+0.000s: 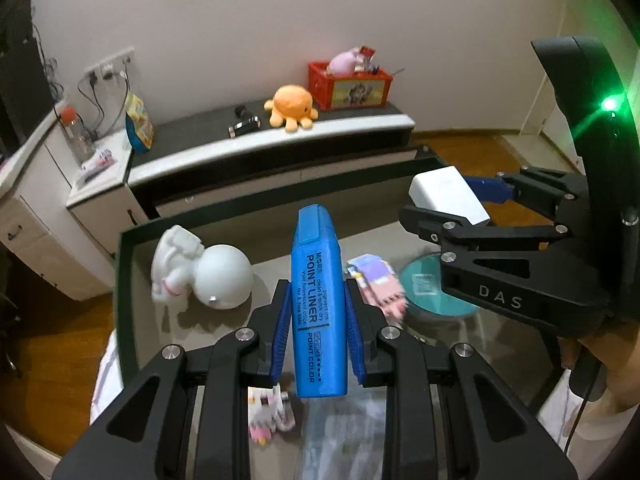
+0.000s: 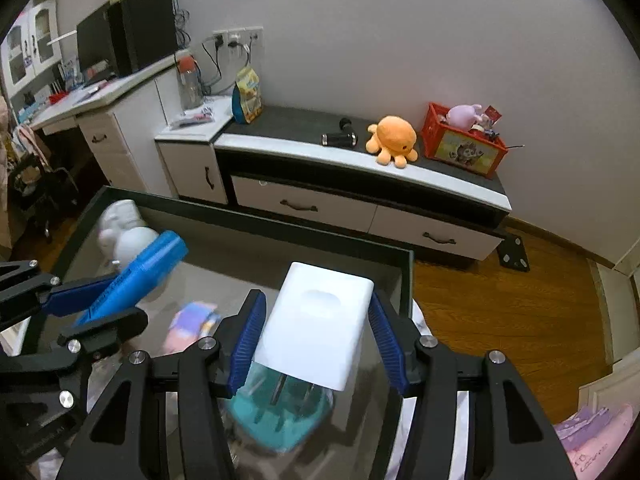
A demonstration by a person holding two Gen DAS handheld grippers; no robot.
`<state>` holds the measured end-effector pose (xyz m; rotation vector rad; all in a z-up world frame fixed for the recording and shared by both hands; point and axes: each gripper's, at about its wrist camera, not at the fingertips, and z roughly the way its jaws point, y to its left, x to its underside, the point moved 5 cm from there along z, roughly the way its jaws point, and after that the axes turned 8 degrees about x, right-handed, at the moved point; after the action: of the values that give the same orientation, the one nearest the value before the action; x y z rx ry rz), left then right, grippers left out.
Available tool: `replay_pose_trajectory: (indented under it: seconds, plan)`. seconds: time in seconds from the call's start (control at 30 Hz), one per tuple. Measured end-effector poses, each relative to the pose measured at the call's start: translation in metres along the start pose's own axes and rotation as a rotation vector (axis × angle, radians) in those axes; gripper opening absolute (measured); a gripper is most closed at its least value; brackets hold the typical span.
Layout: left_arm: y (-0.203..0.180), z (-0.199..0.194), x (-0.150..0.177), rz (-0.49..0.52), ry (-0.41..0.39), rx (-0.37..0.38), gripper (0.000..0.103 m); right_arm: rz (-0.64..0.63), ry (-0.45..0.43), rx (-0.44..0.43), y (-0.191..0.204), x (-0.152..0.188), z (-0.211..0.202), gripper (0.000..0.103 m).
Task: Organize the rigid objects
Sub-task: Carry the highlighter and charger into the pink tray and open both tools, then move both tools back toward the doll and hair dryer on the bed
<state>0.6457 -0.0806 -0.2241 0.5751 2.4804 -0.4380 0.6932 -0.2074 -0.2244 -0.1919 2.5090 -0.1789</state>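
My left gripper (image 1: 316,300) is shut on a blue highlighter pen (image 1: 318,300) and holds it above the glass table (image 1: 132,248). The pen also shows in the right wrist view (image 2: 136,276). My right gripper (image 2: 316,328) is shut on a white power adapter (image 2: 316,324), its prongs pointing down, above a teal round holder (image 2: 280,420). In the left wrist view the right gripper (image 1: 460,200) and the adapter (image 1: 448,194) sit at the right, above the teal holder (image 1: 424,288).
A white astronaut figure (image 1: 200,272) lies on the table at the left. Pink and purple block toys (image 1: 376,280) lie by the teal holder, another one (image 1: 270,416) under my left gripper. A low cabinet (image 2: 360,184) with an orange plush octopus (image 2: 394,140) and a red crate (image 2: 464,140) stands behind.
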Motion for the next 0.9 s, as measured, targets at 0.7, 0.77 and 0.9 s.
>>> replay_pose_trajectory:
  seconds: [0.7,0.77,0.9]
  plan:
    - [0.018,-0.004,0.005,-0.058,0.003,-0.009,0.078,-0.069,0.030,0.038,0.005,-0.001,-0.001,0.083]
    - [0.018,-0.021,0.009,-0.060,-0.021,-0.014,0.082,-0.042,-0.002,0.021,0.001,0.001,-0.017,0.083]
    - [0.011,-0.062,0.021,-0.045,-0.095,-0.021,0.084,-0.012,-0.082,-0.003,-0.002,0.012,-0.059,0.083]
